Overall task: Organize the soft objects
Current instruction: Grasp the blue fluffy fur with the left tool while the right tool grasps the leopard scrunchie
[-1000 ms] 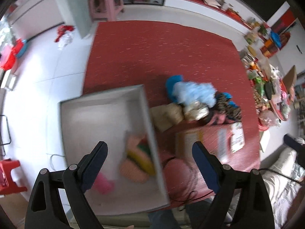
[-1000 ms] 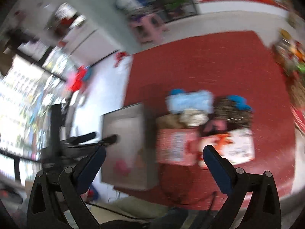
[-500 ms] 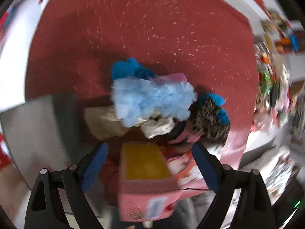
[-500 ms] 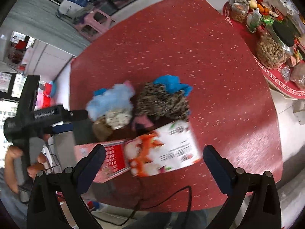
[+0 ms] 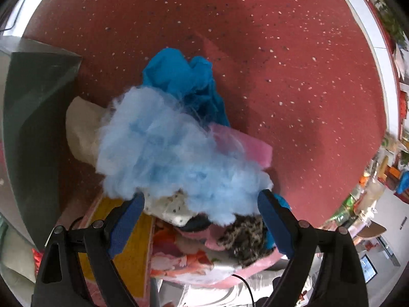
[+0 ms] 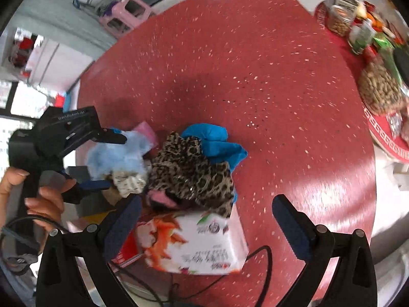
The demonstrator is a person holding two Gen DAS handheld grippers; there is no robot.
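Both grippers have dropped from high over the table to hang just above the pile of soft things, and the grey bin that filled the left view a second ago now shows only as a wall at the picture's edge. Nearest, the left gripper (image 5: 200,204) stands spread wide and empty, its pads flanking the near edge of the pale blue fluff (image 5: 176,158) without pressing it. The right gripper (image 6: 204,212) is likewise released, poised over the printed box (image 6: 194,240) and the leopard-print cloth (image 6: 191,171). Behind the fluff lie a pink foam piece (image 5: 245,145), a cream pad (image 5: 81,130) and the crumpled blue cloth (image 5: 184,76), all heaped together on the red table (image 5: 281,51). The likely trouble: the fluff is wispy, so a shallow pinch may tear off a tuft or drag the neighbours tangled under it. The grey bin (image 5: 33,107) sits just beside the pile; a cable (image 6: 255,258) trails by the box. Farther off, jars and food (image 6: 358,25) crowd a second table.
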